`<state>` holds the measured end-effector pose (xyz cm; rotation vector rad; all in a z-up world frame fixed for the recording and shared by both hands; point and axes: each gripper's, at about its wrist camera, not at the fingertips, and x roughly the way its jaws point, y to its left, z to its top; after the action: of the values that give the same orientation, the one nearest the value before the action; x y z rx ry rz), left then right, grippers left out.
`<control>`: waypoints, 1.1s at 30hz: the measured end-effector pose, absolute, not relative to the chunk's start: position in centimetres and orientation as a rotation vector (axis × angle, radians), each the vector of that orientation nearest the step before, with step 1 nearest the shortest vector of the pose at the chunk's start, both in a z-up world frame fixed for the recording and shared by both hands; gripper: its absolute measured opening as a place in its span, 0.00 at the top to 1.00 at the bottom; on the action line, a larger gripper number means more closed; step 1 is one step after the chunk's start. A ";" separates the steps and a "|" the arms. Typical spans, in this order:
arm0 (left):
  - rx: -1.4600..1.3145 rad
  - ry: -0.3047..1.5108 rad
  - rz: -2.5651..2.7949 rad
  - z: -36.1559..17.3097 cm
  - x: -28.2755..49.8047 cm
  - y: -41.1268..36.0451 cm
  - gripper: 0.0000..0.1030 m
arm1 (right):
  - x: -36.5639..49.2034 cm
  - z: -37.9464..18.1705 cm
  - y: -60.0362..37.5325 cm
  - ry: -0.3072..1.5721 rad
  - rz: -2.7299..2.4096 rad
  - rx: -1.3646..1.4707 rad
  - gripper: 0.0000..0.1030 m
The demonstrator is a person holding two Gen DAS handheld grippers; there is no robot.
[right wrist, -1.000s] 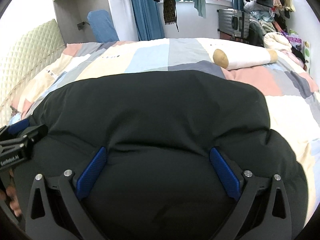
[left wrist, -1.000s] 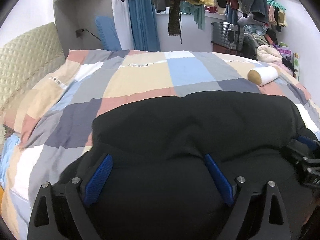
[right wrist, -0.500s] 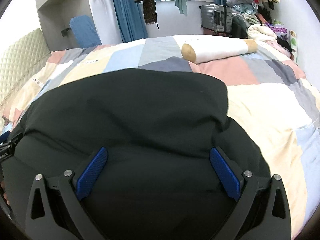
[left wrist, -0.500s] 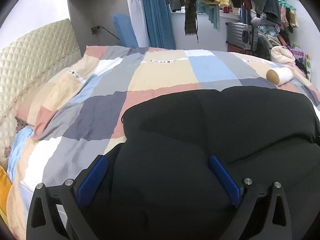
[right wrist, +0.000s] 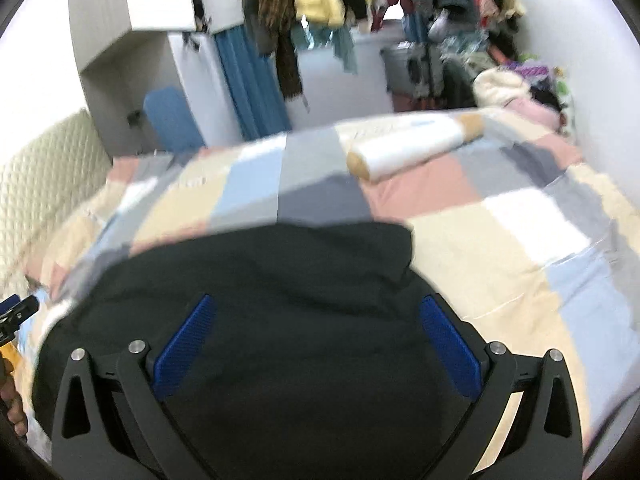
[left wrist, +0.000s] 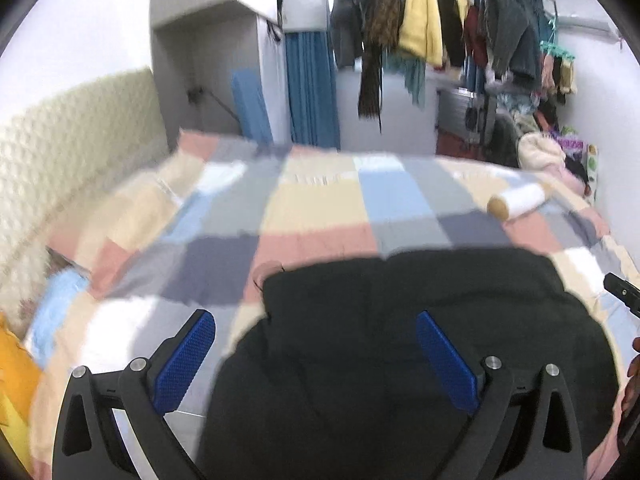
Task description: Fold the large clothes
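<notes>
A large black garment (left wrist: pixel 400 340) lies folded in a thick bundle on the patchwork bed cover (left wrist: pixel 320 208); it also fills the lower part of the right wrist view (right wrist: pixel 280 300). My left gripper (left wrist: pixel 316 356) is open, above the garment's left edge, with nothing between its blue pads. My right gripper (right wrist: pixel 316 344) is open above the garment's right part, also holding nothing. The right gripper's tip shows at the right edge of the left wrist view (left wrist: pixel 622 292). Both views are blurred by motion.
A white rolled bolster (right wrist: pixel 412 148) lies on the far right of the bed. A quilted headboard (left wrist: pixel 72 152) stands at the left. Hanging clothes (left wrist: pixel 420 28), a blue curtain (left wrist: pixel 312 92) and a clothes pile (right wrist: pixel 508 88) are beyond the bed.
Both grippers have risen and pulled back from the garment, which looks smaller now. The left gripper has shifted left and the right gripper right. Both stay open.
</notes>
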<state>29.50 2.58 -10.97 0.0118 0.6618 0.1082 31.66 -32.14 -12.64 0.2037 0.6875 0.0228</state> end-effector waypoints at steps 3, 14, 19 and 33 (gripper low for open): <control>0.002 0.576 0.111 -6.2 26.2 2.2 0.01 | 29.1 -8.2 -32.2 0.609 0.045 0.218 0.00; -0.037 0.390 0.098 6.1 13.4 0.8 0.01 | 16.2 7.7 -30.3 0.324 0.078 0.149 0.00; -0.073 0.357 0.063 8.2 7.8 0.3 0.01 | 10.2 10.5 -28.9 0.268 0.150 0.170 0.00; -0.088 0.314 0.033 9.0 0.2 -0.6 0.01 | 2.0 9.9 -24.9 0.206 0.190 0.121 0.00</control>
<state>0.24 -0.57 9.02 -0.0876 0.3140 0.0326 2.05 -24.92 9.86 0.1210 0.2064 0.1898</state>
